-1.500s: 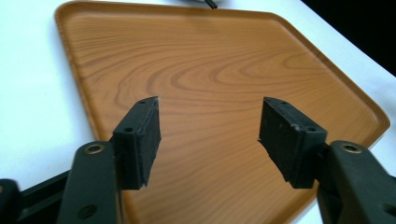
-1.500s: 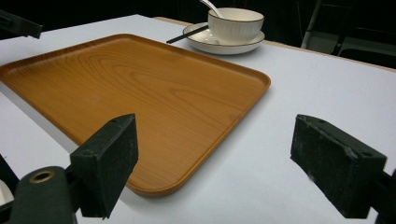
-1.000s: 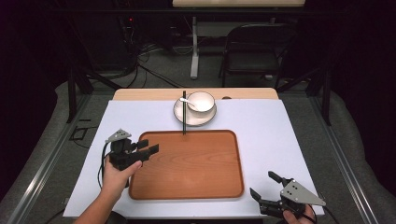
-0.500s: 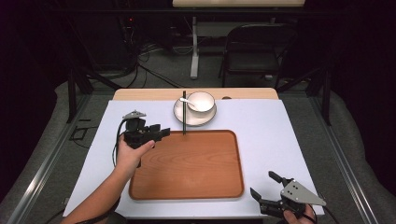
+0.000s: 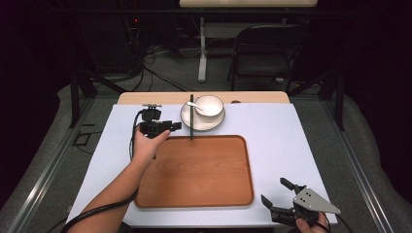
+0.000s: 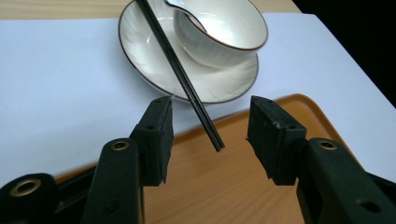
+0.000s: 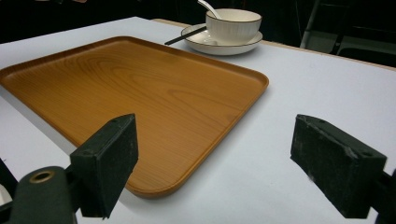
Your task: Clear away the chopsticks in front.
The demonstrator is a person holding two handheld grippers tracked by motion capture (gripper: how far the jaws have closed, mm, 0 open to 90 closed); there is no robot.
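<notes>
A pair of black chopsticks point(image 5: 191, 116) lies across a white plate point(image 5: 214, 124), its near end reaching over the far rim of a wooden tray point(image 5: 194, 170). On the plate stands a white bowl point(image 5: 210, 106) with a spoon point(image 6: 180, 5) in it. My left gripper point(image 5: 176, 126) hovers just left of the chopsticks. In the left gripper view its jaws point(image 6: 210, 135) straddle the chopsticks' point(image 6: 180, 74) near end; they have just been closing, but the pads stand apart from the sticks. At the near right corner my right gripper point(image 5: 273, 190) is open and holds nothing.
A white sheet point(image 5: 291, 141) covers the table, bare to the right of the tray. Behind the table stand a black chair point(image 5: 265, 53) and a table leg, with cables on the floor. The right gripper view has the tray's corner point(image 7: 247, 79) close ahead.
The left hand has travelled from the tray's left side away from me and rightward to the chopsticks, its jaws narrowing. The right gripper has stayed put.
</notes>
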